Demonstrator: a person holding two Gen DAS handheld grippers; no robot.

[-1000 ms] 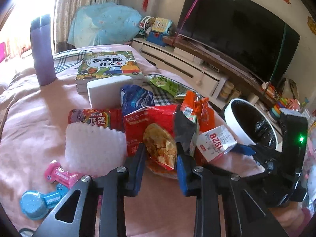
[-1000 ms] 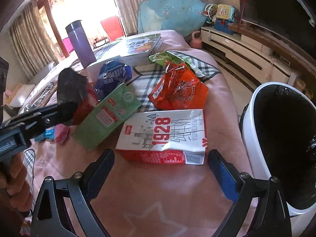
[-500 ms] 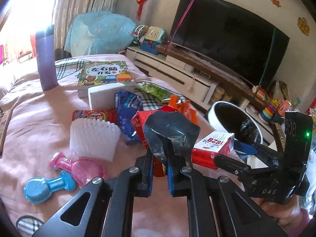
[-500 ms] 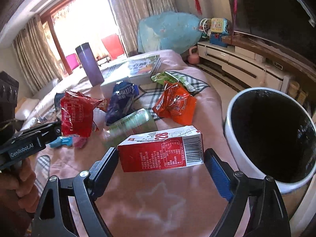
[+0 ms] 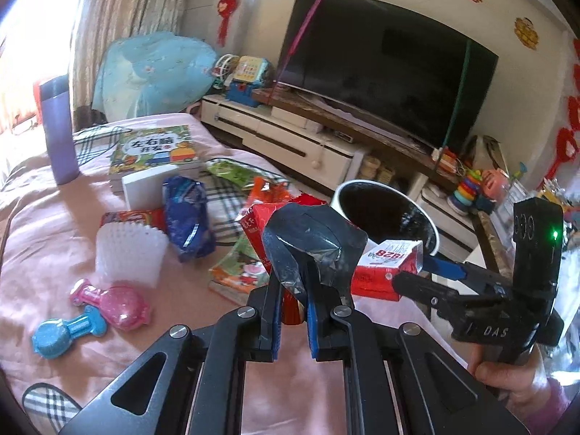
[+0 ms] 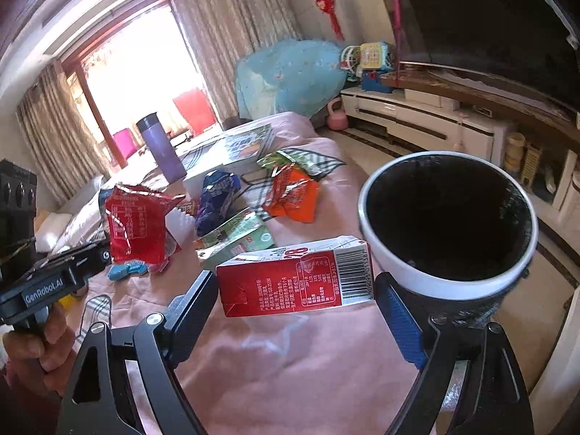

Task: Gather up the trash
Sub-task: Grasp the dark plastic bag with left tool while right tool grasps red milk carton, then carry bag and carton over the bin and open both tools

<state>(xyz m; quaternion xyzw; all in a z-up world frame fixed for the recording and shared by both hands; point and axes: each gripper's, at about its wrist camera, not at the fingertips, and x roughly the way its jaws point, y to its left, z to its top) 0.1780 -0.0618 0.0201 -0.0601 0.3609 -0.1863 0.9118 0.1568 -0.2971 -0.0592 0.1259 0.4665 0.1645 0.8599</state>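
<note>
My left gripper is shut on a red snack bag with a silver inside, held up above the pink bed; the bag also shows in the right wrist view. My right gripper is shut on a red and white milk carton, lifted next to the white trash bin. The carton and bin also show in the left wrist view. A blue bag, an orange bag, a green carton and a green wrapper lie on the bed.
A white ridged cup, pink and blue toys, a white box, a book and a purple flask lie on the bed. A TV on a low cabinet stands beyond.
My left gripper closed on the red snack bag and lifted it. My right gripper closed on the milk carton and raised it off the bed, toward the bin.
</note>
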